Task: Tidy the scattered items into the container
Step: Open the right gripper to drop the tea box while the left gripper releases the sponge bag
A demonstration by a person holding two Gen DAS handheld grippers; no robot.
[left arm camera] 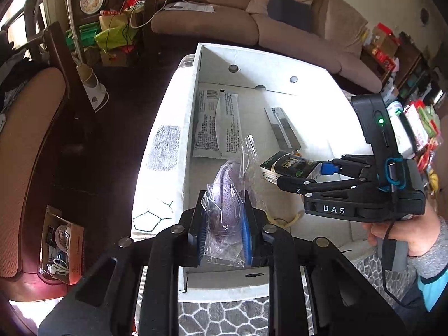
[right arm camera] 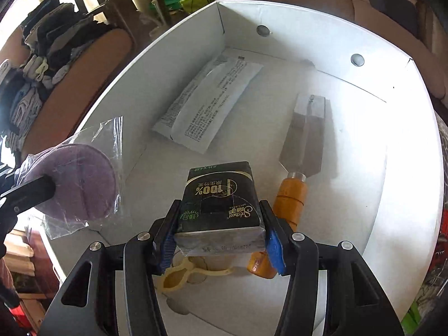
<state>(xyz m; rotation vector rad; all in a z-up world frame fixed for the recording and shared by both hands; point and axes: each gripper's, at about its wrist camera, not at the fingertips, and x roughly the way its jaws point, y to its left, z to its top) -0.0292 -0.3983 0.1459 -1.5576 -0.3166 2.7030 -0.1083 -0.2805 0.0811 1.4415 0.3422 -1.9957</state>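
Observation:
My left gripper (left arm camera: 224, 224) is shut on a purple round pad in a clear plastic bag (left arm camera: 228, 193), held over the near left part of the white box (left arm camera: 196, 64). The bagged pad also shows at the left of the right wrist view (right arm camera: 81, 182). My right gripper (right arm camera: 219, 229) is shut on a black tissue pack (right arm camera: 221, 198), held above the box's middle; the pack shows in the left wrist view (left arm camera: 288, 166) too. Inside the box (right arm camera: 173, 30) lie a white printed packet (right arm camera: 207, 100), a metal scraper with an orange handle (right arm camera: 303, 134) and a yellow plastic piece (right arm camera: 179, 277).
The box sits on a patterned mat (left arm camera: 224, 319) over a white surface. A brown sofa (left arm camera: 280, 22) stands beyond it. A wooden chair (left arm camera: 25, 145) and a small cardboard box of cables (left arm camera: 60, 246) are at the left. Snack packets (left arm camera: 420, 128) crowd the right.

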